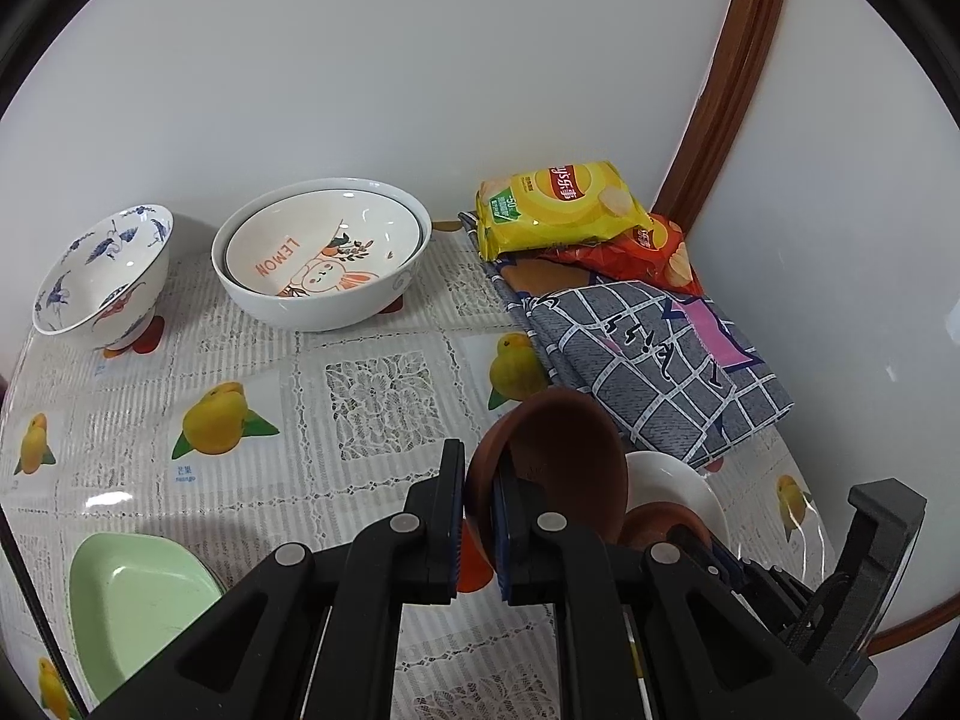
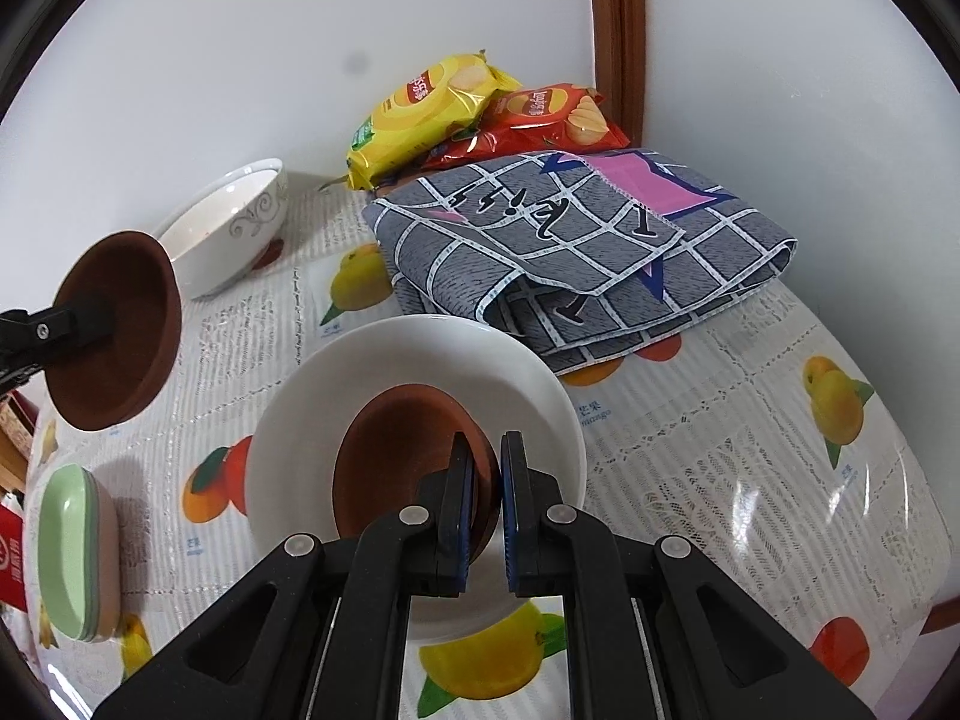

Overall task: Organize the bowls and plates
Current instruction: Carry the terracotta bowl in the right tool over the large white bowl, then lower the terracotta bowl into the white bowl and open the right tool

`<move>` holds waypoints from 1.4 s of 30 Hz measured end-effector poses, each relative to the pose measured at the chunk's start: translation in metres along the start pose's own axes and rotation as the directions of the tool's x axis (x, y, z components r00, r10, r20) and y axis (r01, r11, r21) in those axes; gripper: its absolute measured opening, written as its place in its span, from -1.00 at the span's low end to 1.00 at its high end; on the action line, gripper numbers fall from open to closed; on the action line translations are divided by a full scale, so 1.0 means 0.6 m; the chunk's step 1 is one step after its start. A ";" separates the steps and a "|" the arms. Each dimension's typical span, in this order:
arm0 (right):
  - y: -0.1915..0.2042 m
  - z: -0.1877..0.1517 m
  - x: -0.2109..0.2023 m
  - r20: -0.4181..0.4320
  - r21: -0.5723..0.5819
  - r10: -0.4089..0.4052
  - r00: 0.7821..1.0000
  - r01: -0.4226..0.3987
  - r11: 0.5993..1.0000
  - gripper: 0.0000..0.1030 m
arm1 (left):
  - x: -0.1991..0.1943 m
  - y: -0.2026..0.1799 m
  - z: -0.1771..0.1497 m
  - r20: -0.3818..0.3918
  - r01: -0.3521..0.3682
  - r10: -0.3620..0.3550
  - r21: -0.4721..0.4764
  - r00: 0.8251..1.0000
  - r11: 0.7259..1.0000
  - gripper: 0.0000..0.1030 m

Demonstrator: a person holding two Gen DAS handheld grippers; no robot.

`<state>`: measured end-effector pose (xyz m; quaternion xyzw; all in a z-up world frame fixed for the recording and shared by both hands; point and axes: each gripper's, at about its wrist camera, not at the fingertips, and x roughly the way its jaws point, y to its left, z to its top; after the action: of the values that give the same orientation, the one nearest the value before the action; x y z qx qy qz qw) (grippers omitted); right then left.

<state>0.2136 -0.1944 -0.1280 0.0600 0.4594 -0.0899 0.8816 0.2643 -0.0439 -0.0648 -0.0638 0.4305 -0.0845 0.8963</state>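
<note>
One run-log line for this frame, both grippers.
left gripper: shut on brown bowl rim, held tilted above table | right gripper: shut on second brown bowl rim, inside white plate

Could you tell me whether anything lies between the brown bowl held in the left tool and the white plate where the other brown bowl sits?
Nothing visible does. The round brown bowl in the left tool hangs above bare tablecloth, left of the white plate, where the right tool grips a second brown bowl.

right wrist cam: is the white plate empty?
No, a brown bowl sits in the white plate, with the right gripper shut on its rim.
</note>
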 end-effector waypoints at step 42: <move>0.046 0.007 0.053 -0.088 -0.189 -0.142 0.986 0.123 0.974 -0.73 | -0.010 0.013 0.006 0.005 0.011 -0.011 -0.028 1.000 1.000 -0.84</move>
<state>0.2404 -0.1716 -0.1511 -0.0476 0.5126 -0.1027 0.8511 0.2640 -0.0348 -0.0593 -0.0787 0.4289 -0.0831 0.8961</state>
